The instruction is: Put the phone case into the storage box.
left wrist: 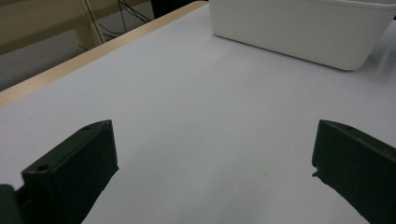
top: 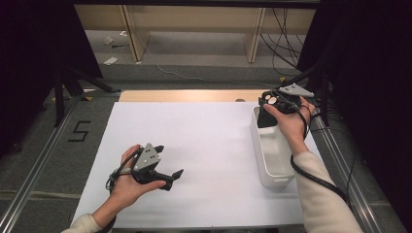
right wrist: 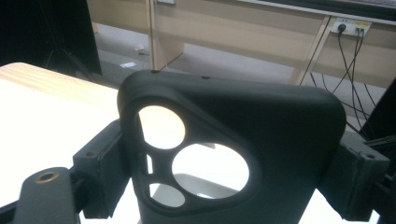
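While left gripper [top: 170,167] rests on white table [top: 204,145], jaws wide apart, nothing between, right gripper [top: 270,108] clamps black phone case [right wrist: 233,154] above far end of white bin [top: 272,160].
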Tool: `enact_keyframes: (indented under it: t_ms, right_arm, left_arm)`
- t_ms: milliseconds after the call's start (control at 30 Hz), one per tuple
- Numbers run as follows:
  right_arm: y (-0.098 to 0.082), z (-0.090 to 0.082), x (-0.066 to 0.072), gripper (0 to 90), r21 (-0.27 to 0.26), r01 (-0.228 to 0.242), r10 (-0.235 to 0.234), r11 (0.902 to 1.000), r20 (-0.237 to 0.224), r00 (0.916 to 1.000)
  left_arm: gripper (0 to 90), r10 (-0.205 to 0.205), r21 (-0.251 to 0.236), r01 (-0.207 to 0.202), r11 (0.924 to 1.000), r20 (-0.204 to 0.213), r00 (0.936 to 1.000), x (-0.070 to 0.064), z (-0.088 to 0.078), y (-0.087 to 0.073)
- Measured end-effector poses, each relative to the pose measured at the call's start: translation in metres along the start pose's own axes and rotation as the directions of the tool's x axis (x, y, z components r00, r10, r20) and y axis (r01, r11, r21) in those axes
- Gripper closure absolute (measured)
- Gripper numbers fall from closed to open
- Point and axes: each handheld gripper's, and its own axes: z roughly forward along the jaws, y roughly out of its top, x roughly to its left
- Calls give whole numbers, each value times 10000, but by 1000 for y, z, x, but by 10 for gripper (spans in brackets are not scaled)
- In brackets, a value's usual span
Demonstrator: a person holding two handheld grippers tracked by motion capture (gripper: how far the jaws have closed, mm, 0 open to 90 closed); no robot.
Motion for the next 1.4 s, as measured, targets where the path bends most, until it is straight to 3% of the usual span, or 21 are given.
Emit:
enact_keyframes:
  t_ms: [1400]
  right_arm:
    - [-6,15,1,162,322,182,-184,9993,54,9998]
  left_arm:
    - [0,46,89,-46,10000,-5,10000,0,0,0]
